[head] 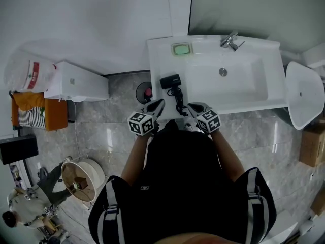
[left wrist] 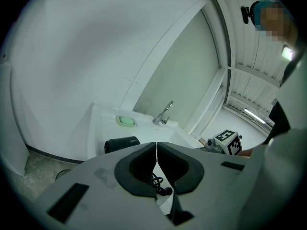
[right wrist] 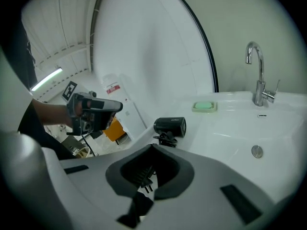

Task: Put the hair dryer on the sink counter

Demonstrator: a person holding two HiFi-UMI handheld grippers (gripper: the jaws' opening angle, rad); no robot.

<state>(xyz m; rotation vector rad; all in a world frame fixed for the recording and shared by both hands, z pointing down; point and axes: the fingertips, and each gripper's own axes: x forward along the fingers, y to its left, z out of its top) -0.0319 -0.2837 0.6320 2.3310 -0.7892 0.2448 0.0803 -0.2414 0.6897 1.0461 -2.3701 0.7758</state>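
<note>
Where the white desk runs flat to the left of the basin, the black hair dryer lies on its side, barrel toward the wall in my head view, resting fully on the surface. Its black cord trails from the handle toward the near edge of the desk, between my two tools. The left tongs sit just to the left of that cord, their tips pressed together with nothing pinched between them; in the left gripper view I see a loop of cord only through the hollow behind the tips. The right tongs are just to the right of the cord and are closed too. The plug shows through the hollow behind their tips in the right gripper view, but I cannot tell whether they catch any of the cord. Beyond the dryer, a green soap dish stands at the back of the desk, and the chrome faucet rises behind the basin. On the tiled floor to the left stands a white cabinet.
</note>
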